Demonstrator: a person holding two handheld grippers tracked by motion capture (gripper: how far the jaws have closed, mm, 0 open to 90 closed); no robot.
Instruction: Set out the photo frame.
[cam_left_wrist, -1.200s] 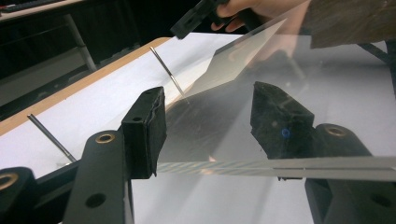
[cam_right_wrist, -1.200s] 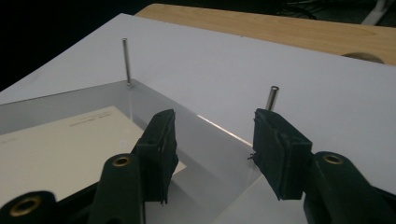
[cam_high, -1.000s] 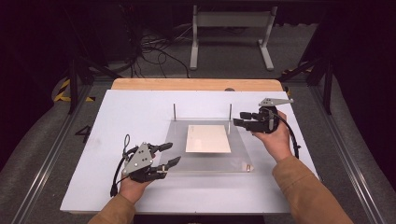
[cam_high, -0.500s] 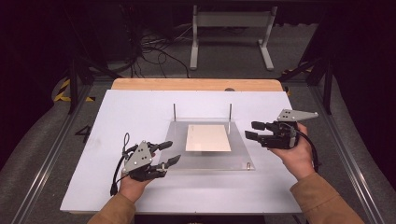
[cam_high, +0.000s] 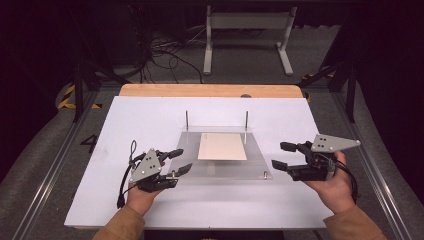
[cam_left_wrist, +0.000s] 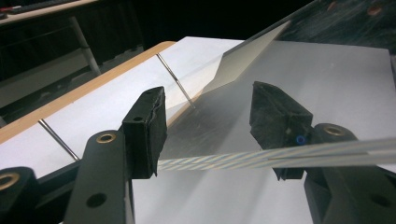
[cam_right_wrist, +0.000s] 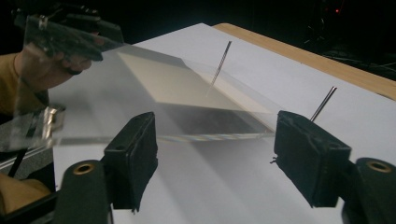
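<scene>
left gripper (cam_high: 176, 161) jaws apart at plate (cam_high: 220, 169) corner, right gripper (cam_high: 286, 156) jaws just opened, empty; a nudge could slide the card (cam_high: 222, 146).

Two upright pins (cam_high: 186, 120) fence the clear plate's (cam_high: 220, 167) far edge; near edge open.

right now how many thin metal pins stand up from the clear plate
2. The left pin stands at the clear plate's far left corner, the right pin at its far right corner, beside the tan sheet.
</scene>
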